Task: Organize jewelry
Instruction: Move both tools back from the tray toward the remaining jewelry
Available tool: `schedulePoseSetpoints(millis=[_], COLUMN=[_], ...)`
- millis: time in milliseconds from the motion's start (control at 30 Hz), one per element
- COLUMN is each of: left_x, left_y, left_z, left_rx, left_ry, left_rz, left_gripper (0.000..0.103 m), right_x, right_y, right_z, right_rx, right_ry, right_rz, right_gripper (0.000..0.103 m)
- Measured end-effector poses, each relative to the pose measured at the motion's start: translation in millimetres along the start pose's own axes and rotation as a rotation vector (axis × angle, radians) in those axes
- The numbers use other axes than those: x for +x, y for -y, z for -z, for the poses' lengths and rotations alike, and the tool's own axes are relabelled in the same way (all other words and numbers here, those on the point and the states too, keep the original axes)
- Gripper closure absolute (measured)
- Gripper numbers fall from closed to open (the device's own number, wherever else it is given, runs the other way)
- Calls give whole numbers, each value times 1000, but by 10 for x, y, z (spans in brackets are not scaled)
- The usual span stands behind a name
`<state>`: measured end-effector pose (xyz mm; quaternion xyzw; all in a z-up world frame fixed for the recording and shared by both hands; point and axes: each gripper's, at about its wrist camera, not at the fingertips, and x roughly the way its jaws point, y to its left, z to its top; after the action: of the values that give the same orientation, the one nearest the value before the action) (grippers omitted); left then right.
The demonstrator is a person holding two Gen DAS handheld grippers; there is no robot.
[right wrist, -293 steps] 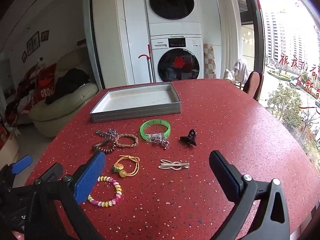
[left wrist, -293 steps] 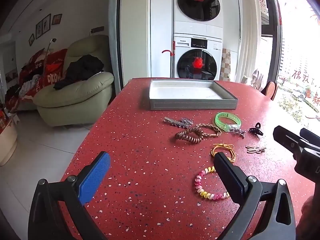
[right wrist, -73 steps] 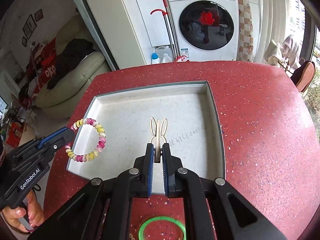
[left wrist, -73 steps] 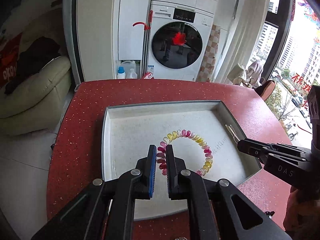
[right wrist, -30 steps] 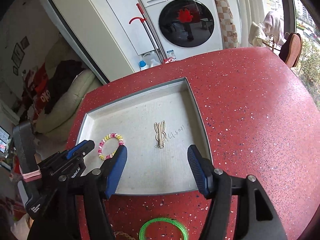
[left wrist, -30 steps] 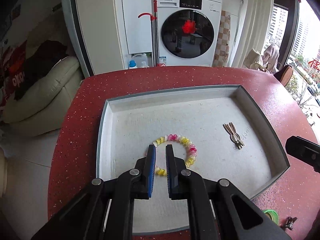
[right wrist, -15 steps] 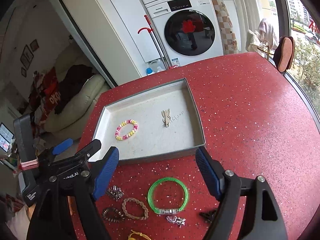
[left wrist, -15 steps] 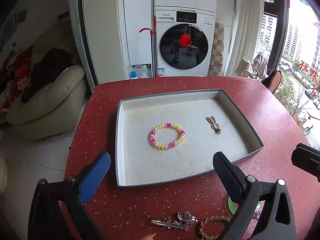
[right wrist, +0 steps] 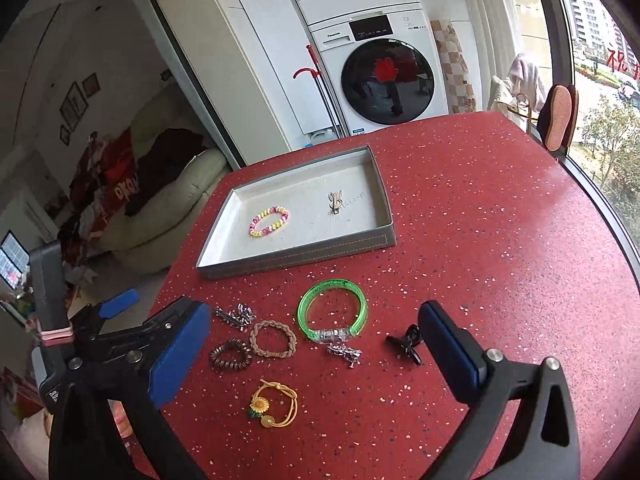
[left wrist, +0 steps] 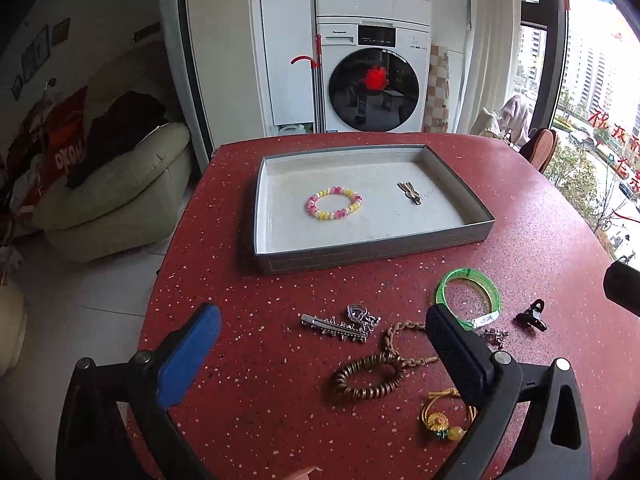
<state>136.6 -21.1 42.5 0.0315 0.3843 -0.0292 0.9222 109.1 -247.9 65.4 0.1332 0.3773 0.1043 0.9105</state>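
The grey tray (left wrist: 372, 252) (right wrist: 296, 260) holds a pink-and-yellow bead bracelet (left wrist: 335, 203) (right wrist: 269, 222) and a bunny hair clip (left wrist: 410, 193) (right wrist: 336, 202). On the table in front of it lie a green bangle (left wrist: 468, 298) (right wrist: 332, 314), a silver clip (left wrist: 340, 324), a brown coil tie (left wrist: 370, 376), a braided bracelet (right wrist: 273, 339), a sunflower tie (right wrist: 274, 404) and a black claw clip (right wrist: 406, 344). My left gripper (left wrist: 320, 320) hangs open above them, holding nothing. The jaws of my right gripper (right wrist: 314, 316) are opening, with nothing gripped between them.
The red speckled table (right wrist: 500, 264) curves away at its left and right edges. Beyond it stand a cream sofa (left wrist: 116, 192), stacked washing machines (left wrist: 372, 92) and a chair (right wrist: 558, 120) by the window. A fingertip (left wrist: 304, 472) shows at the bottom of the left wrist view.
Both grippers drew back from the tray toward the near side of the table. The left jaws went from shut to wide open, the right jaws widened, and the loose jewelry came into view.
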Motion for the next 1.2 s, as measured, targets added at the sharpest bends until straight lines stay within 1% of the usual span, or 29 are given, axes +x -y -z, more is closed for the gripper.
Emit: schedulePoseSetpoints(millis=[100, 233, 300, 367, 400, 600, 733, 833, 933, 1133, 1167, 1200], left_x=[-122, -159, -168, -153, -148, -75, 45, 115, 190, 426, 456, 478], left_y=[36, 59, 56, 66, 68, 31, -12, -5, -14, -74, -73, -78], left_z=[84, 197, 281, 367, 418, 690, 758, 750, 689, 571, 559, 551], left_rx=[17, 33, 28, 31, 30, 12, -5, 5, 36, 105, 118, 124], left_ry=[4, -23, -44, -71, -81, -138, -177, -182, -165, -167, -168, -168], left_rz=[0, 32, 54, 98, 108, 110, 117, 132, 123, 122, 128, 138], left_gripper=[0, 0, 0, 0, 0, 0, 0, 0, 0, 0, 0, 0], right_x=[-110, -208, -211, -201, -188, -100, -62, -26, 38, 247, 292, 336], right_y=[-9, -7, -8, -25, -22, 153, 279, 319, 347, 412, 424, 445], right_z=[63, 190, 269, 365, 414, 745, 870, 871, 812, 657, 641, 626], right_rx=[-16, -5, -3, -3, -2, 53, 94, 95, 85, 18, 6, -1], right_ry=[28, 36, 23, 4, -8, -86, -126, -139, -151, -184, -196, -209], right_rz=[38, 51, 56, 64, 67, 118, 157, 193, 210, 264, 277, 286], right_gripper=[0, 0, 0, 0, 0, 0, 0, 0, 0, 0, 1, 4])
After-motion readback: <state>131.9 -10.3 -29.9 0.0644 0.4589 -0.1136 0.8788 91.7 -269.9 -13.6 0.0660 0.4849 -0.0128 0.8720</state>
